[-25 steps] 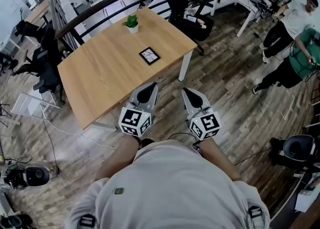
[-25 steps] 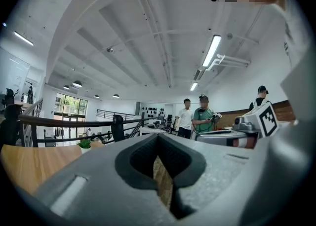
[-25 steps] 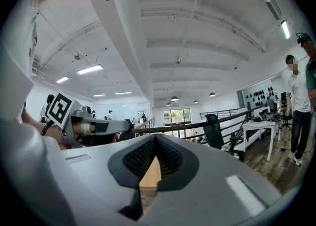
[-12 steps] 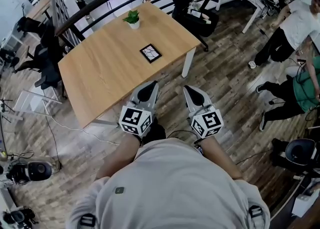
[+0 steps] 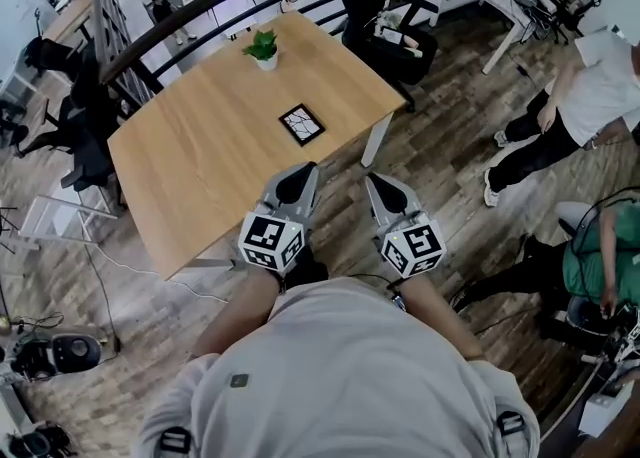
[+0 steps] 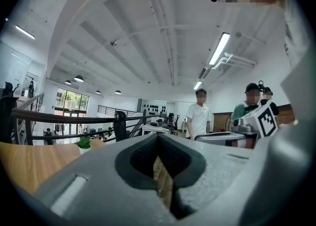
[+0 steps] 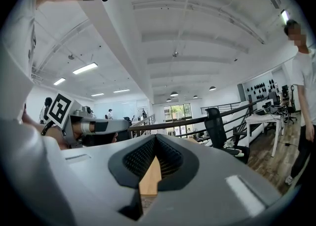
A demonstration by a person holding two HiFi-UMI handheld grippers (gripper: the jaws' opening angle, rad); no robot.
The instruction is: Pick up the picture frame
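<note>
Nearer now, picture frame (image 5: 302, 124) lies flat, turned cornerwise.

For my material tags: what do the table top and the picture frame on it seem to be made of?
Table top: light wood or wood-look laminate, matte; faint grain lines, no glare.
Picture frame: dark, smooth border, plastic or painted wood, can't tell which; pale insert, glazing unclear.

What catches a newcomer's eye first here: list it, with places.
Two grippers with marker cubes fill the middle of the head view, the left gripper and right gripper side by side, jaws shut and empty, pointing toward a wooden table. A small dark picture frame lies flat on the table's right half, and a potted plant stands near its far corner.
</note>
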